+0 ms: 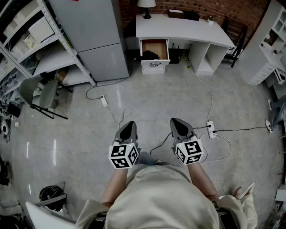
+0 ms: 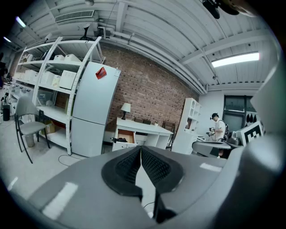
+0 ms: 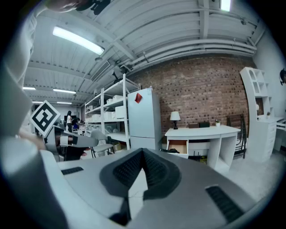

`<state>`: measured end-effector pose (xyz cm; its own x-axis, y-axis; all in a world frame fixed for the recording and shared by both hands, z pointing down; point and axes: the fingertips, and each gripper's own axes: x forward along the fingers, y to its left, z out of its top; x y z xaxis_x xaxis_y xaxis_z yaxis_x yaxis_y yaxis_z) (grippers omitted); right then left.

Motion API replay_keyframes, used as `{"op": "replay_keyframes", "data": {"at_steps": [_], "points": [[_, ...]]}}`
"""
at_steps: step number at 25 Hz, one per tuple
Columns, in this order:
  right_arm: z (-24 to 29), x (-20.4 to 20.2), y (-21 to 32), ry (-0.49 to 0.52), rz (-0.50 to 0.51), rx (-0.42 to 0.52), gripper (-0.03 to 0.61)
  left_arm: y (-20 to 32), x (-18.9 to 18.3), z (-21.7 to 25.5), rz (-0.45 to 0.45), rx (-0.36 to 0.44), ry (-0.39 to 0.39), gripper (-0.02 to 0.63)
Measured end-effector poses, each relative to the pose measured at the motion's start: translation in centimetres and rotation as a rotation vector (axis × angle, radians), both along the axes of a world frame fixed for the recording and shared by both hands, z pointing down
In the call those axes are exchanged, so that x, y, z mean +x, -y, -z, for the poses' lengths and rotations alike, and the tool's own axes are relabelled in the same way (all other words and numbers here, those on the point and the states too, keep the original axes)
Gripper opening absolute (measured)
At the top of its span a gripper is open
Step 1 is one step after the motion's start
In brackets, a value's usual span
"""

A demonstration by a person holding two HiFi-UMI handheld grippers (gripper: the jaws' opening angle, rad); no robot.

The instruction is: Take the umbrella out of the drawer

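Ok, approach step only: left gripper (image 1: 129,125) & right gripper (image 1: 177,122) both shut, empty, well apart from the desk's (image 1: 178,27) open drawer (image 1: 154,44) w/ dark item inside, prob the umbrella (image 1: 149,54); next: walk up, open one claw.

Grey floor (image 1: 147,96) strewn with cables (image 1: 210,103), white desk (image 1: 178,27) against brick wall (image 1: 214,6), pale fridge (image 1: 96,40) beside metal shelving (image 1: 53,49), strip lights (image 3: 78,40) overhead.

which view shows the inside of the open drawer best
The head view: it looks down into the open drawer, with a dark item visible inside. Both gripper views show the drawer small, front-on.
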<state>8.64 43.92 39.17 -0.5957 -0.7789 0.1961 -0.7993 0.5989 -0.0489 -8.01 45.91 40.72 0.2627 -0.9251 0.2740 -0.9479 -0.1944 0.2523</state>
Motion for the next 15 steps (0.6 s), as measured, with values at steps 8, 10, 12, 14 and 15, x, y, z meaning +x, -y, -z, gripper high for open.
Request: {"op": "replay_keyframes", "data": {"at_steps": [8, 10, 12, 14, 15], "points": [[1.3, -0.4, -2.8, 0.022, 0.026, 0.033, 0.000, -2.4, 0.7, 0.4, 0.004, 0.018, -0.009, 0.014], [1.6, -0.1, -3.1, 0.017, 0.026, 0.041, 0.000, -2.6, 1.0, 0.6, 0.002, 0.020, -0.012, 0.014], [1.7, 0.5, -3.4, 0.016, 0.025, 0.044, 0.000, -2.8, 1.6, 0.8, -0.001, 0.024, -0.008, 0.014], [1.7, 1.3, -3.8, 0.015, 0.022, 0.045, 0.000, -3.0, 2.2, 0.9, -0.006, 0.025, -0.002, 0.012], [1.7, 1.6, -4.0, 0.016, 0.021, 0.045, 0.000, -3.1, 2.5, 0.9, -0.010, 0.026, 0.000, 0.014]]}}
